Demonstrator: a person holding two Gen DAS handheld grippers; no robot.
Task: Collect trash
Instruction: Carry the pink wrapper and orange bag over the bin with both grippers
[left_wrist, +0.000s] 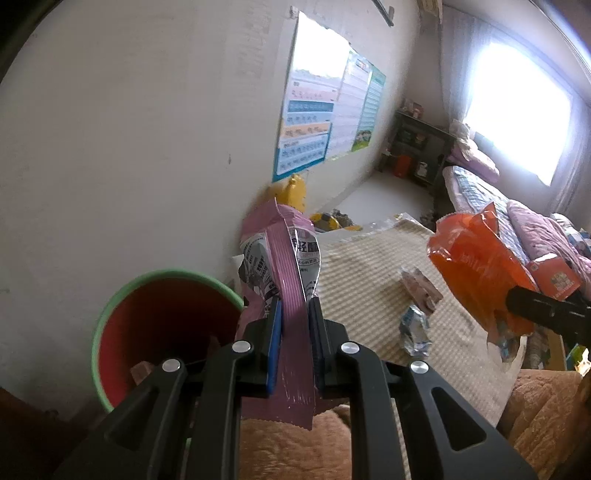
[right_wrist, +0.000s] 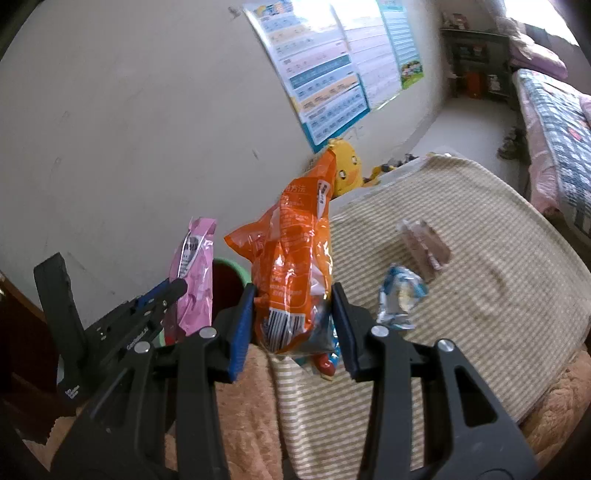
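Observation:
My left gripper (left_wrist: 294, 306) is shut on a pink snack wrapper (left_wrist: 291, 258), held upright beside a red bin with a green rim (left_wrist: 110, 310); the wrapper also shows in the right wrist view (right_wrist: 195, 273). My right gripper (right_wrist: 293, 295) is shut on an orange plastic bag (right_wrist: 291, 258), seen at the right in the left wrist view (left_wrist: 476, 266). A crumpled blue-and-white wrapper (right_wrist: 399, 295) and a brown packet (right_wrist: 424, 247) lie on the striped cloth (right_wrist: 480, 288).
The striped cloth covers a brown plush surface (right_wrist: 243, 398). A yellow toy (right_wrist: 345, 166) stands by the wall under posters (right_wrist: 325, 74). A bed (right_wrist: 554, 110) and a dark shelf (left_wrist: 417, 147) are farther off. An orange box (left_wrist: 554, 280) lies at the right.

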